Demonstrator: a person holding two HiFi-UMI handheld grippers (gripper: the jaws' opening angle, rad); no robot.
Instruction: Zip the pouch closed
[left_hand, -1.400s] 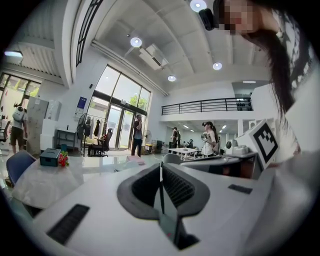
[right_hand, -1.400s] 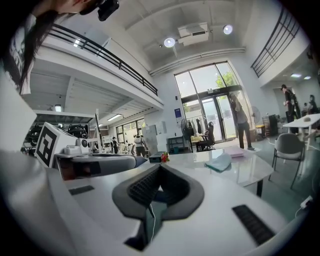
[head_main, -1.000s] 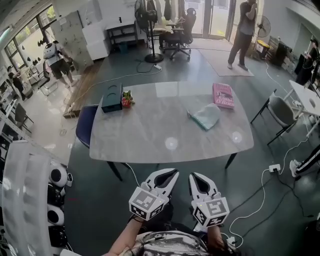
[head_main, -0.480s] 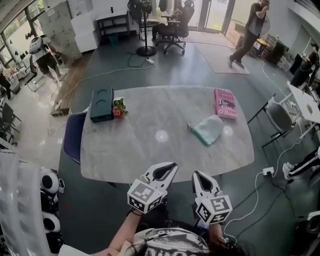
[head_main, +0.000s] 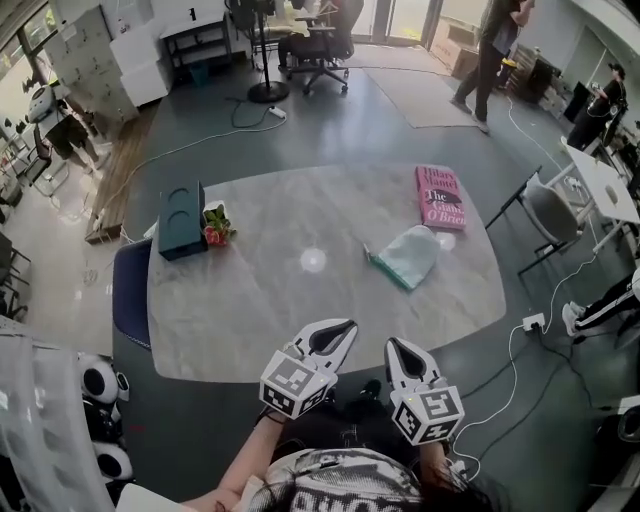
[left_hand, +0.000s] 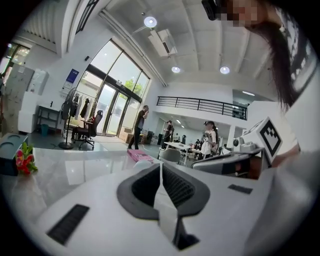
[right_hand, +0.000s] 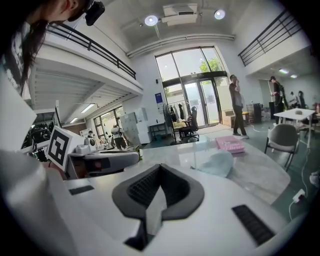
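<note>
A pale mint pouch (head_main: 409, 254) lies flat on the grey marble table (head_main: 300, 300), right of its middle, and shows as a light mound (right_hand: 216, 163) in the right gripper view. My left gripper (head_main: 343, 327) hovers at the table's near edge, jaws shut and empty. To its right my right gripper (head_main: 392, 346) sits just short of that edge, also shut with nothing in it. Both point toward the table, well short of the pouch. From the left gripper view only the pouch's top (left_hand: 143, 162) peeks over the jaws.
A pink book (head_main: 441, 195) lies beyond the pouch at the far right. A dark teal box (head_main: 181, 220) and a small red flower bunch (head_main: 215, 226) sit at the far left. A blue chair (head_main: 131, 290) stands at the left end, a grey chair (head_main: 553, 215) to the right. People stand farther off.
Both grippers have come forward from in front of my body to the table's near edge, and the table sits closer and lower in the head view. Jaws stayed shut.
</note>
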